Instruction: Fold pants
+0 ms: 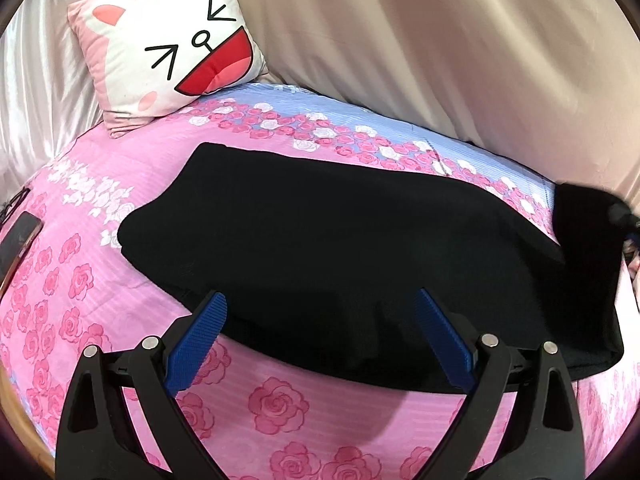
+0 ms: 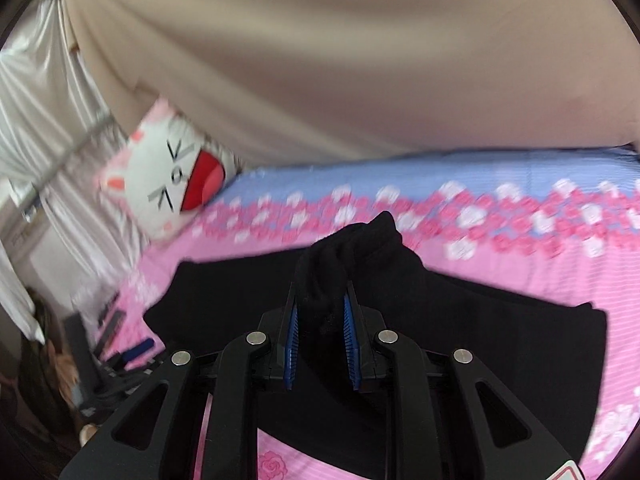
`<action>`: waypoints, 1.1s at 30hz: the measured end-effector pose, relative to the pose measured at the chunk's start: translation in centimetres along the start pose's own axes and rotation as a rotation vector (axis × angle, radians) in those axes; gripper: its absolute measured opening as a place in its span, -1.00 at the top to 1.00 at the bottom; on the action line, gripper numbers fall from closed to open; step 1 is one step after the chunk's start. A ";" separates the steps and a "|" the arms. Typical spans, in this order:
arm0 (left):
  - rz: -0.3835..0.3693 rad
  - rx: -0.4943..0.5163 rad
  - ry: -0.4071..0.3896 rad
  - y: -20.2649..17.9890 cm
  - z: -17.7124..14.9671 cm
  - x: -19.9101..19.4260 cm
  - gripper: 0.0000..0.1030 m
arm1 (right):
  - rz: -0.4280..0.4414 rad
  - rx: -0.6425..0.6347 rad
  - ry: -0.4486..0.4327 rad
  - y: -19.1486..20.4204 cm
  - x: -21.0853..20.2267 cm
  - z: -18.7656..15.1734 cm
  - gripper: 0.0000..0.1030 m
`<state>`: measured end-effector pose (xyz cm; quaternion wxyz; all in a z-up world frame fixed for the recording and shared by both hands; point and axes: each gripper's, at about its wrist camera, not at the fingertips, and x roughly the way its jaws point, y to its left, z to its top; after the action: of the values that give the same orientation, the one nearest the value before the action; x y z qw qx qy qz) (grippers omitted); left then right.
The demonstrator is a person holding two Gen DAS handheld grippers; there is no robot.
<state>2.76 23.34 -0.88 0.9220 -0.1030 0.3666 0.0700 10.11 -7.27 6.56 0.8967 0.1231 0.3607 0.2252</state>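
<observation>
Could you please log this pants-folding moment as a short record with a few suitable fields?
surface: pink rose-print bedsheet with a blue band at the far edge
garment: black fabric pants lying spread on the sheet
left gripper: open, blue pads apart above the near edge of the pants, holding nothing
right gripper: shut on a bunched, raised end of the pants
background: white and pink cartoon-face cushion against a beige curtain
image quality: right wrist view motion-blurred

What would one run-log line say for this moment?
step: fold pants | left gripper: open, over black pants | right gripper: shut on pants end, lifted | surface: floral bedsheet
</observation>
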 end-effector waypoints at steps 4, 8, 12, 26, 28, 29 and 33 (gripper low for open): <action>-0.023 0.018 0.002 -0.3 -0.4 -0.1 -0.80 | -0.032 -0.023 0.080 1.0 3.7 -1.9 0.64; -0.057 0.052 0.007 -1.3 -0.6 0.0 -0.80 | -0.026 -0.045 0.200 1.3 7.9 -4.5 0.52; -0.092 0.085 0.021 -2.8 -0.6 0.0 -0.80 | -0.013 -0.045 0.203 1.0 7.6 -6.2 0.42; -0.275 0.210 0.147 -14.2 1.2 4.0 -0.89 | -0.216 0.164 -0.045 -9.9 -7.2 -8.1 0.42; -0.267 0.184 0.192 -14.8 1.1 5.4 -0.89 | -0.228 0.181 -0.064 -11.1 -8.0 -8.7 0.29; -0.258 0.164 0.218 -15.2 1.0 6.4 -0.88 | -0.237 0.190 -0.072 -11.5 -8.2 -9.0 0.23; -0.225 0.201 0.165 -16.8 0.2 7.1 0.38 | -0.276 0.250 -0.092 -14.7 -9.3 -9.7 0.22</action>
<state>11.45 7.47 -3.24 0.8965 -0.0560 0.4323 -0.0796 1.96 -24.05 -0.42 0.9124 0.1933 0.3578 0.0476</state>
